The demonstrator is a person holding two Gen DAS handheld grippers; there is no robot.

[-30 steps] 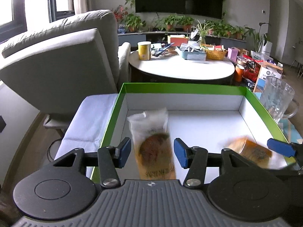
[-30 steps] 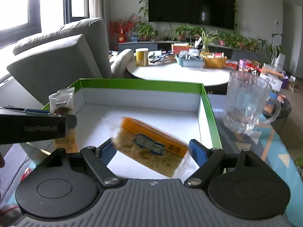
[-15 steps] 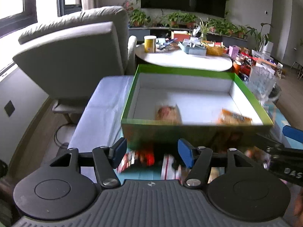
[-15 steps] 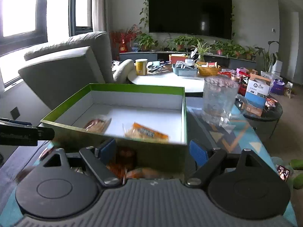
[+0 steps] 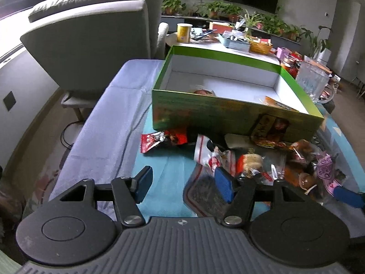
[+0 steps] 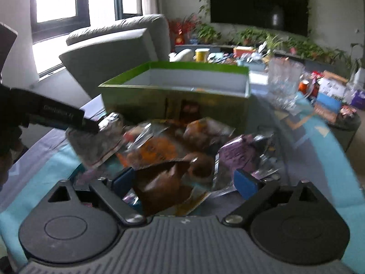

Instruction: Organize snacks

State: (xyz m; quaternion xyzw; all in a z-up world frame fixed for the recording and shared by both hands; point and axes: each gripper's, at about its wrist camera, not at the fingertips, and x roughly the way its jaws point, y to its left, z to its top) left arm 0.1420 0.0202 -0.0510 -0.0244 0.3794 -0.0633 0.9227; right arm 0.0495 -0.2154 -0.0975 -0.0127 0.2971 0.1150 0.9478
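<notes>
A living-room table point(image 5: 159, 162): two packets lie in the green box point(image 5: 228, 114) at its far edge, while the snack pile point(image 5: 262, 159) waits before it. Both grippers, left point(image 5: 182, 182) and right point(image 6: 186, 182), hover with fingers apart, empty.

A living room in a home is being shown. A grey armchair point(image 5: 95, 29) is being seen by the windows point(image 6: 57, 0), and a large dark television point(image 6: 259, 3) is being displayed on the wall above a row of potted plants point(image 5: 219, 8). A round white table point(image 5: 205, 43) cluttered with household things is being seen behind.
</notes>
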